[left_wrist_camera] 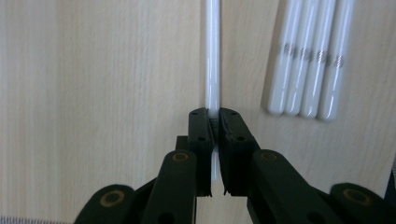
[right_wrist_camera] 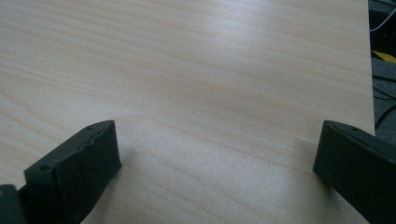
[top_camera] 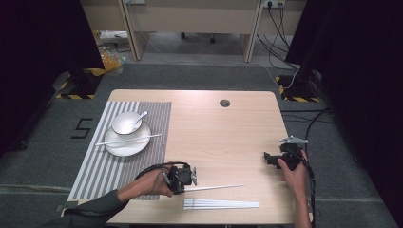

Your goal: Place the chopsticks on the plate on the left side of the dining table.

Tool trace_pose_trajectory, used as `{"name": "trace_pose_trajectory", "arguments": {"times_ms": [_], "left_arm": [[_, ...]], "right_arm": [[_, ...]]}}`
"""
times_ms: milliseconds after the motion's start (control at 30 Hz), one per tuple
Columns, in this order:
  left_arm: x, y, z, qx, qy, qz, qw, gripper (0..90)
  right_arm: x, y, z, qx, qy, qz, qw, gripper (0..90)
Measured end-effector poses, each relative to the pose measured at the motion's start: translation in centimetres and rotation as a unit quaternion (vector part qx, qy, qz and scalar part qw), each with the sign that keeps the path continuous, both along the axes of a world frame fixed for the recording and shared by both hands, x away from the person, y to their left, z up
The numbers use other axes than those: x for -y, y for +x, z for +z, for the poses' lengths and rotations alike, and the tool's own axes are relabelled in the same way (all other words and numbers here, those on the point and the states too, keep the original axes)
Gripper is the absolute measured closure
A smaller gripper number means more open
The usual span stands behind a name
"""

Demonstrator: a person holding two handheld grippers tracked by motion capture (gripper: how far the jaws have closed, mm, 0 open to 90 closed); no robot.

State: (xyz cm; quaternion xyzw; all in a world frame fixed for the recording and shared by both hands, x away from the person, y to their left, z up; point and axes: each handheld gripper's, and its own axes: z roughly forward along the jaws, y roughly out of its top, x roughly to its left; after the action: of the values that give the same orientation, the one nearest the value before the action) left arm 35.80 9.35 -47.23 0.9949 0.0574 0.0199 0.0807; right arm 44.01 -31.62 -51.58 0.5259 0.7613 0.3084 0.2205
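From the high view, the left gripper (top_camera: 190, 176) sat near the front of the wooden table (top_camera: 228, 133), and a single white chopstick (top_camera: 218, 187) stuck out of it toward the right. Just in front of that one lay a row of more white chopsticks (top_camera: 221, 204), side by side near the table's front edge. Far to the left was a striped placemat (top_camera: 95, 166) with a white plate (top_camera: 127, 142) on it. A small white bowl (top_camera: 125, 123) with a spoon (top_camera: 141, 116) sat on the plate, and one pair of chopsticks (top_camera: 128, 139) lay across the plate. The right gripper (top_camera: 273, 158) waited near the right side of the table, well apart from everything.

In the left gripper view, the two black jaws were squeezed tight on the single chopstick (left_wrist_camera: 213, 70), which ran straight up between them. The spare chopsticks (left_wrist_camera: 308, 60) lay just to the side, not touched.

In the right gripper view, the jaws stood wide apart with only the bare table (right_wrist_camera: 196, 84) between them.

It looked like a place setting was being laid. The bowl, spoon and one pair of chopsticks looked set. One more chopstick was picked up but not yet carried over, and the rest were waiting.
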Motion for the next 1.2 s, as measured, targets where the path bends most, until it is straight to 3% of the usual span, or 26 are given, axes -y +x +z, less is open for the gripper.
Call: {"name": "trace_pose_trajectory", "arguments": {"times_ms": [267,433,700,867,1200], "left_arm": [[-1.7,0.2,-0.1,-0.005,0.006,0.019,0.9998,83.3],[-1.9,0.2,-0.1,-0.006,0.008,0.021,0.9997,82.9],[-0.1,0.5,0.9,0.005,-0.008,0.016,0.9998,80.8],[2.0,0.7,0.6,-0.005,-0.008,0.006,0.9999,80.4],[4.1,1.2,0.6,-0.002,-0.005,-0.002,1.0,78.9]], "right_arm": [[0.0,0.0,0.0,0.0,0.0,0.0,1.0,0.4],[0.0,0.0,0.0,0.0,0.0,0.0,1.0,0.4],[0.0,0.0,0.0,0.0,0.0,0.0,1.0,0.4],[0.0,0.0,0.0,0.0,0.0,0.0,1.0,0.4],[0.0,0.0,0.0,0.0,0.0,0.0,1.0,0.4]]}}
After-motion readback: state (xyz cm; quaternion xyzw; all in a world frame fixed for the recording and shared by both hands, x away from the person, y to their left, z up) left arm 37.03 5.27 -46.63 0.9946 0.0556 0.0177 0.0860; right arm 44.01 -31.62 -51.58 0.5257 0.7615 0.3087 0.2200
